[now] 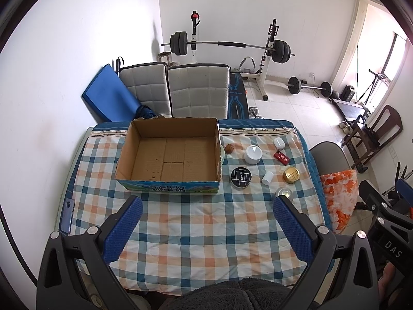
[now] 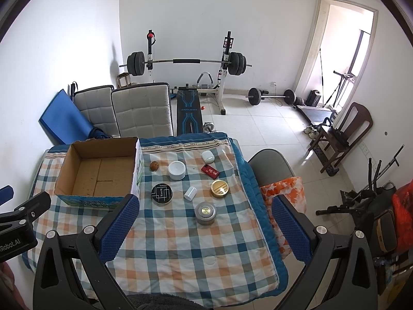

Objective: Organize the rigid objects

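Along the bottom of the left wrist frame, the left gripper stood wide open and held nothing, its blue-padded fingers spread above the checked tablecloth. At the bottom of the right wrist frame, the right gripper was likewise open and empty, one finger over the cloth, the other past the table's right edge.

At frame centre in the left wrist view sat an open cardboard box with no contents visible inside. Right of the box, the loose items lay apart from one another on the cloth: a brown nut-like object just beside the box wall, a white round container, a black round tin, a small white cylinder lying tilted, a gold tin, a red packet, a white case nearest the far edge, and a silver tin touching the left gripper's right fingertip in that frame.

In the upper part of both frames stood a barbell rack and two grey padded chairs.
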Tool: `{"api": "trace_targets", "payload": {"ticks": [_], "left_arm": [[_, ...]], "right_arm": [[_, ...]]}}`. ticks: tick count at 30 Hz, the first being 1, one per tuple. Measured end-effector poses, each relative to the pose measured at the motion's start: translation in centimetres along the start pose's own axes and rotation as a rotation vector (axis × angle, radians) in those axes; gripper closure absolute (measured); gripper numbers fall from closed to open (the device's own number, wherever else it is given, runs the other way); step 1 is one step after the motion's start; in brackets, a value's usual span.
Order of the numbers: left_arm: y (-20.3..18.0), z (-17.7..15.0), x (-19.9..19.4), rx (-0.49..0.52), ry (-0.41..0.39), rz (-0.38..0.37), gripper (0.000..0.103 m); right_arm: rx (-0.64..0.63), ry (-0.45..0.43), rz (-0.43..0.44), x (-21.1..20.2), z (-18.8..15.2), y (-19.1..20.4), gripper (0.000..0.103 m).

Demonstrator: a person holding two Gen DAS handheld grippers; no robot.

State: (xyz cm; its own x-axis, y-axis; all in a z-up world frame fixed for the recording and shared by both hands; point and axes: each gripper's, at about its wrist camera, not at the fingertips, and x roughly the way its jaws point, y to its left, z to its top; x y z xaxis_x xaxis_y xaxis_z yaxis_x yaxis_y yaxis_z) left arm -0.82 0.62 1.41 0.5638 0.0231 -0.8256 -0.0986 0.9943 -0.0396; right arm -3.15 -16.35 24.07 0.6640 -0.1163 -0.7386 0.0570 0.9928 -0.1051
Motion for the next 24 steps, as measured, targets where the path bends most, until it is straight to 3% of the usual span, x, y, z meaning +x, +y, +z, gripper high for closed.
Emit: {"api": "trace_targets", "payload": {"ticks": [5,9,16,22,24], "left_arm": [[-0.4,0.6,1.4,-0.003,0.028,-0.004,0.0],[-1.6,1.5,4.9,0.002,0.089,-0.015,0.0],[-5.5,2.2,16.2,0.039,0.258,0.005,0.0],[-9.1,1.8,27.9,0.07,0.444,0.023,0.0],[-10.0,1.9,30.7,0.088,0.481,0.021,0.0]], "right_arm": [[0.015,0.038,0.009,1.6,0.6,-0.7,0.0],[0.052,0.107,0.01,5.0,1.0,-2.3,0.0],[0.089,0.33,0.034,18.2,-0.5,-5.1,0.0],[0.078,0.533,0.059,32.4,-3.8,-4.8,0.001],[0.084,0.598,0.074,36.5,-5.1,-4.6,0.005]]}}
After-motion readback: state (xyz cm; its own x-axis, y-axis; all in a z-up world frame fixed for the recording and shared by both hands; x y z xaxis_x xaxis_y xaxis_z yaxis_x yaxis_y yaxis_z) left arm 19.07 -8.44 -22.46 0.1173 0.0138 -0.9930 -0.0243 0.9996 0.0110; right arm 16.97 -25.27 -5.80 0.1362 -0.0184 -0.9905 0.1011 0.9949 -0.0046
